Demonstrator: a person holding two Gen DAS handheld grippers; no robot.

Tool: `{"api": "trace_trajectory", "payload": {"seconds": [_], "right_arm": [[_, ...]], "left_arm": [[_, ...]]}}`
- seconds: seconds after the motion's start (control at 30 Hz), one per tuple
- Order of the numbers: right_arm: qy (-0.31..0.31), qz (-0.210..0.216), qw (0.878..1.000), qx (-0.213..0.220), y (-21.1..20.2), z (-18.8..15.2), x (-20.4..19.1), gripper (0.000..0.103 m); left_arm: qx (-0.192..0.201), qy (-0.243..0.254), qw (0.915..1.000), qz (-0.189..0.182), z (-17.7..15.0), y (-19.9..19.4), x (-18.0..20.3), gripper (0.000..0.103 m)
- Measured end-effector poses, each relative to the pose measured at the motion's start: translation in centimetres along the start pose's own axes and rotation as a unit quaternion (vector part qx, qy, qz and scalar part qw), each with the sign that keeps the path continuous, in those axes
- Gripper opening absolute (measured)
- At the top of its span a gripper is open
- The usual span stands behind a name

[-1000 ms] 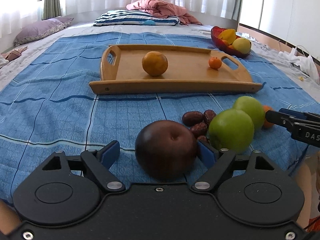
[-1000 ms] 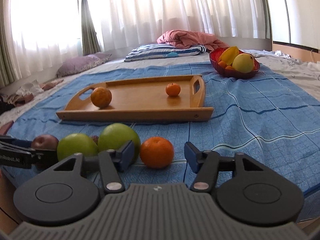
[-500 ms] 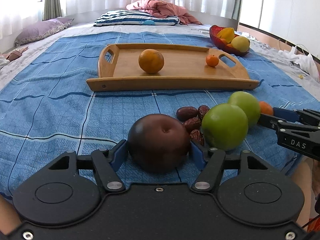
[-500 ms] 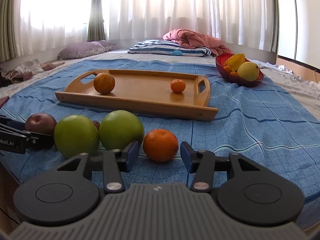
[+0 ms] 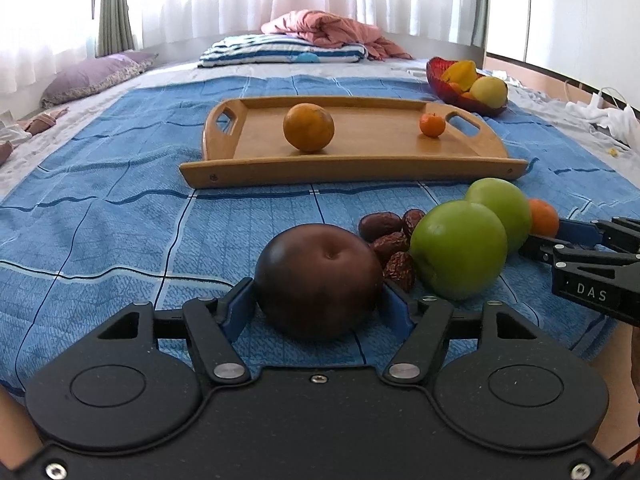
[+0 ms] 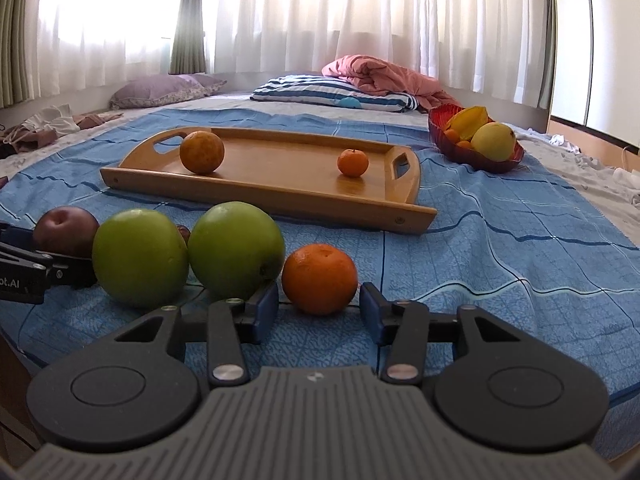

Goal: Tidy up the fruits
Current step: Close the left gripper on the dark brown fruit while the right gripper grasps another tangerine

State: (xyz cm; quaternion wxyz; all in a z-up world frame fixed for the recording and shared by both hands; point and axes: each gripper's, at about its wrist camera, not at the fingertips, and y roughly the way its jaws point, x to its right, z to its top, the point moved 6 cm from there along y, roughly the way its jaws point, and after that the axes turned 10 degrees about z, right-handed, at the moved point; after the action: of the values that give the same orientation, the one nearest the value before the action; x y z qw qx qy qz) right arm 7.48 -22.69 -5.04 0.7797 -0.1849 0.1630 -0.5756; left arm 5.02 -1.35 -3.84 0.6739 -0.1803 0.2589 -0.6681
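Grip check: left gripper (image 5: 318,304) clamped the dark plum (image 5: 318,282) on the blue cloth (image 5: 120,232), jaws easing apart; right gripper (image 6: 319,312) stood open around the mandarin (image 6: 319,278). Best lifted straight, then carried to the wooden tray (image 6: 304,196).

**Both grippers drawn in around their fruit**

The left gripper (image 5: 318,306) has been narrowed from a wide stance until its blue pads sit against the flanks of the dark red apple (image 5: 318,280); a slight reopening is under way. The right gripper (image 6: 319,312) has been narrowed and brought forward, so the orange (image 6: 319,279), formerly ahead at 12 o'clock, now lies just beyond the pads, untouched.
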Motion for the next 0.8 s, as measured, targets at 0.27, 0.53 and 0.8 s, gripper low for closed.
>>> {"api": "trace_trajectory", "payload": {"seconds": [0.27, 0.53, 0.8], "right_arm": [[-0.011, -0.023, 0.999, 0.025, 0.1, -0.5, -0.2, 0.054], [-0.005, -0.046, 0.998, 0.053, 0.3, -1.1, -0.4, 0.05], [0.02, -0.042, 0.997, 0.067, -0.7, -0.6, -0.1, 0.043]], "left_arm": [[0.029, 0.007, 0.9993, 0.021, -0.6, 0.0, 0.6, 0.067], [0.065, 0.008, 0.9963, 0.057, -1.6, -0.2, 1.7, 0.066], [0.054, 0.001, 0.9971, 0.053, -0.7, -0.4, 1.3, 0.061]]}}
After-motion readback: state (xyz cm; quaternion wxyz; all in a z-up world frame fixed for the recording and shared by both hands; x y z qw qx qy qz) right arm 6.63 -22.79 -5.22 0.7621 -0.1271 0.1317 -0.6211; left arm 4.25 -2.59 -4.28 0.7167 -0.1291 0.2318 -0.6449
